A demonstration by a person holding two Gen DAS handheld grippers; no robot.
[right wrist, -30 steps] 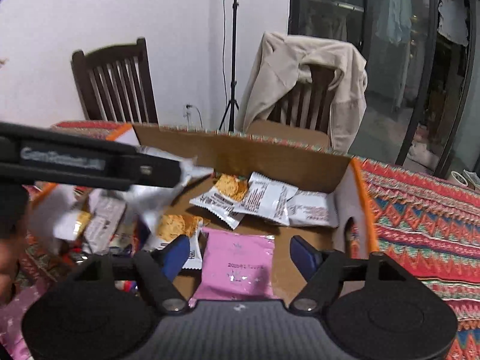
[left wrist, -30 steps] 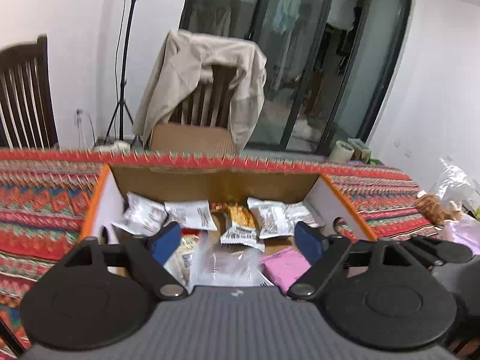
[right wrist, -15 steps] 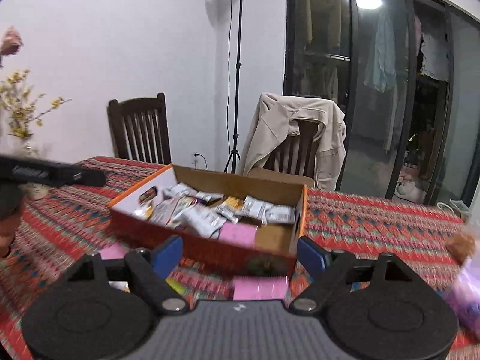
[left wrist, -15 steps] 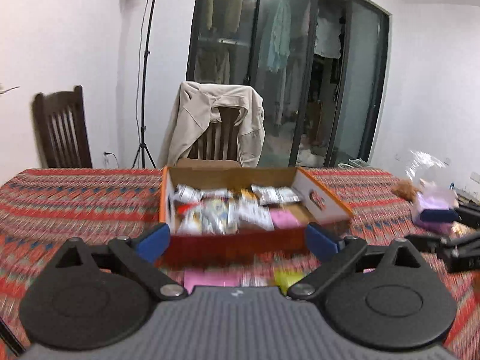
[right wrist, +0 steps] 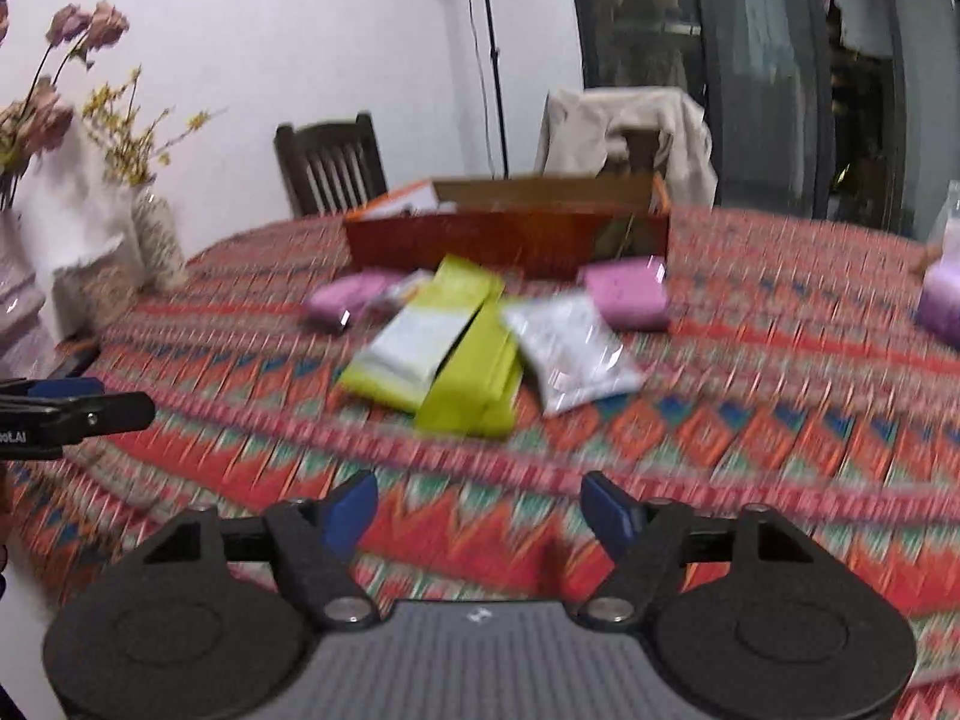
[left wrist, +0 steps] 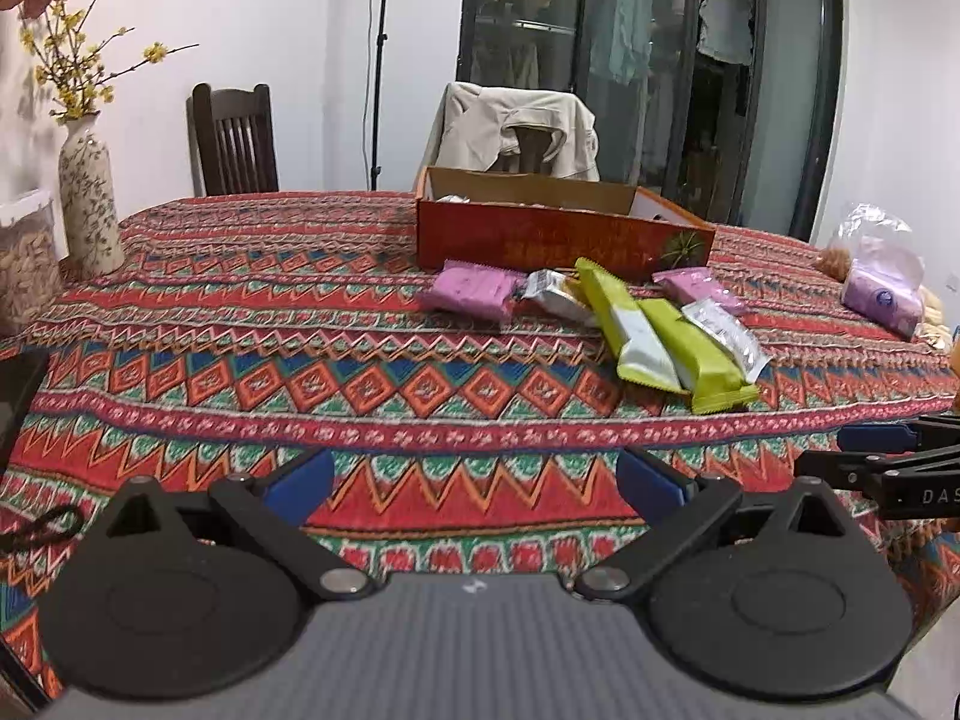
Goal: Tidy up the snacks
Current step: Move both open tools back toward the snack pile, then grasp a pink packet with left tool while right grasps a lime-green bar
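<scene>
Both claws low over near worktop edge, tilted down toward snacks. Worktop (left wrist: 240, 312) under patterned cloth; orange snack box (left wrist: 558, 234) at far side, loose packets just before it: green packets (left wrist: 660, 336), pink packet (left wrist: 471, 291). Left claw (left wrist: 474, 477) empty, opening wide. Right claw (right wrist: 480, 510) empty, closing, part open.

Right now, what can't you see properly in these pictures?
- Inside the box: left wrist view, its front wall hides nearly all the contents.
- Print on the silver packet: right wrist view, motion blur.
- Silver snack by the left pink packet: partly under a green packet.
- Tissue pack: cut off by the right edge.
</scene>
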